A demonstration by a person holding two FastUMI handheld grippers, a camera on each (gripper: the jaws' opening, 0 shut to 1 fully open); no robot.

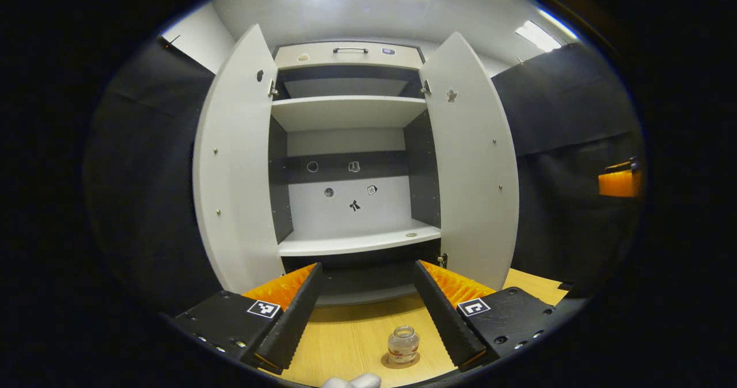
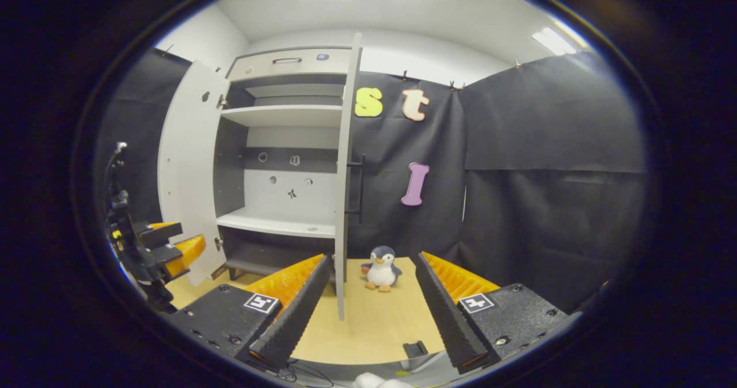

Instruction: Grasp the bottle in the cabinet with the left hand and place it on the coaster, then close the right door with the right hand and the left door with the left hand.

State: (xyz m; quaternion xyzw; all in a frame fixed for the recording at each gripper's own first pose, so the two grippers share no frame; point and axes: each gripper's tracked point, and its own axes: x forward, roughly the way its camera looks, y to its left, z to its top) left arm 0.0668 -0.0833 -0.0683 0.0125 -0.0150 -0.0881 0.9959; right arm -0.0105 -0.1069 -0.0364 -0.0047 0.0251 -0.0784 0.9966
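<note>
In the left gripper view, the left gripper point(image 1: 368, 313) hangs above the wooden table point(image 1: 345, 342) with its jaws spread wide and nothing between them. The bottle point(image 1: 402, 345), a small clear jar with no lid and a little brownish content at its bottom, stands upright on the round coaster point(image 1: 401, 362) on the table, between and below the fingertips, touching neither. Ahead stands the cabinet point(image 1: 351, 146) with its left door point(image 1: 236, 163) and right door point(image 1: 472, 163) both swung open; its shelves carry nothing except a small flat disc point(image 1: 411, 235) on the lower shelf, and small stickers mark the back panel. In the right gripper view, the right gripper point(image 2: 368, 313) is likewise released, holding nothing. The right door point(image 2: 344, 181) is seen edge-on just past its left finger, not touched. A plush penguin point(image 2: 381, 269) sits on the table point(image 2: 368, 330) between the fingers, farther off. The left gripper point(image 2: 164, 244) appears at the left edge, near the open left door point(image 2: 187, 169).
</note>
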